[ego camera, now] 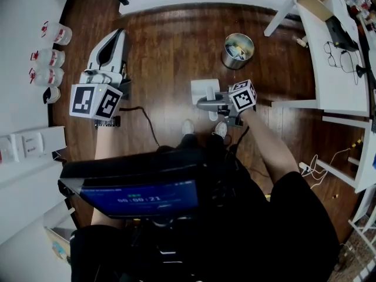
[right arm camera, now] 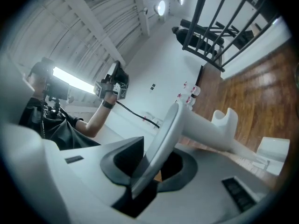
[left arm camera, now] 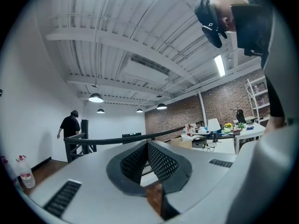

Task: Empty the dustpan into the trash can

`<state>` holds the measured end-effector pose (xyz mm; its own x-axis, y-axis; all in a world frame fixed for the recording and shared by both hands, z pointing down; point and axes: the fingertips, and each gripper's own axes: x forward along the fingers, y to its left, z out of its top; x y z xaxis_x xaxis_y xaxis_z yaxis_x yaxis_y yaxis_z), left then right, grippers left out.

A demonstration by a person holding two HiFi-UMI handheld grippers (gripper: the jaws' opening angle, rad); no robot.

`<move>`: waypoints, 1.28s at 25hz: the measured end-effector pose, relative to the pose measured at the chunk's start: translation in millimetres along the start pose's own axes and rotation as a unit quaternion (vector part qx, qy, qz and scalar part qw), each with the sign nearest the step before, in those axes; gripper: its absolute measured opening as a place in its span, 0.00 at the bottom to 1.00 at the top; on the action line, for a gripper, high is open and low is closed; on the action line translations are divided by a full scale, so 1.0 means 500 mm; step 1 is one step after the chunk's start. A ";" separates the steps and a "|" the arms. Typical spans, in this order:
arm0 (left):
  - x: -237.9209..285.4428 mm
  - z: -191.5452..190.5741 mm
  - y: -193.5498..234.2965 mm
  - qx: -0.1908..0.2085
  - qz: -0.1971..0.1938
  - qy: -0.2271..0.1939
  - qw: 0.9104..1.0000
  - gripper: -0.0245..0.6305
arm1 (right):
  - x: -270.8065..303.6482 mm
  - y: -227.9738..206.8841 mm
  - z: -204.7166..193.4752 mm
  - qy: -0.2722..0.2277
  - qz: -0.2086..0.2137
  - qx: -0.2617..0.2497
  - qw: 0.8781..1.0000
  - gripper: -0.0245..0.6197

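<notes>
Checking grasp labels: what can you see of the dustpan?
The dustpan is white, smooth and plastic-looking. A thin curved edge of it is pinched between the right gripper's jaws, and a thicker stem with a forked end runs out from it. It hangs above the wood floor, beside the trash can rather than over it. Nothing else touches it. Its contents can't be seen.

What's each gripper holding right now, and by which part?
Right gripper clamps the dustpan by a thin flat edge; left gripper is shut and empty.
</notes>
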<state>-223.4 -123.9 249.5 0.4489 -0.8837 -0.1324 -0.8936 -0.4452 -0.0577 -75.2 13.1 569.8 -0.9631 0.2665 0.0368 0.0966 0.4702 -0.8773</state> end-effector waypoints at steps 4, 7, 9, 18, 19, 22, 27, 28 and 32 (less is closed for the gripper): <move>0.008 -0.004 -0.014 0.000 -0.003 0.000 1.000 0.04 | -0.026 -0.016 -0.032 0.009 -0.001 0.019 1.000 0.17; 0.018 -0.014 -0.024 -0.001 -0.007 0.006 1.000 0.04 | -0.045 -0.033 -0.053 0.010 -0.010 0.031 0.999 0.16; 0.024 -0.021 -0.029 0.002 -0.012 0.011 1.000 0.04 | -0.057 -0.044 -0.062 0.008 -0.017 0.034 0.999 0.16; 0.044 -0.028 -0.033 -0.008 -0.018 0.012 1.000 0.04 | -0.077 -0.042 -0.080 0.000 -0.014 0.050 0.999 0.14; 0.045 -0.028 -0.033 -0.009 -0.019 0.011 1.000 0.04 | -0.078 -0.041 -0.085 0.000 -0.013 0.053 0.999 0.14; 0.046 -0.029 -0.032 -0.013 -0.021 0.009 1.000 0.04 | -0.079 -0.038 -0.095 -0.001 -0.013 0.059 0.998 0.14; 0.042 -0.031 -0.028 -0.017 -0.021 0.005 1.000 0.04 | -0.078 -0.037 -0.117 0.003 -0.017 0.072 0.997 0.14; 0.042 -0.031 -0.028 -0.018 -0.021 0.004 1.000 0.04 | -0.079 -0.037 -0.122 0.005 -0.018 0.074 0.997 0.14; 0.044 -0.030 -0.029 -0.022 -0.022 0.001 1.000 0.04 | -0.079 -0.032 -0.130 0.011 -0.016 0.083 0.996 0.20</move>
<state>-200.5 -138.9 262.3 0.4883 -0.8631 -0.1291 -0.8715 -0.4900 -0.0197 -22.2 49.8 613.7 -0.9591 0.2728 0.0756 0.0205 0.3332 -0.9426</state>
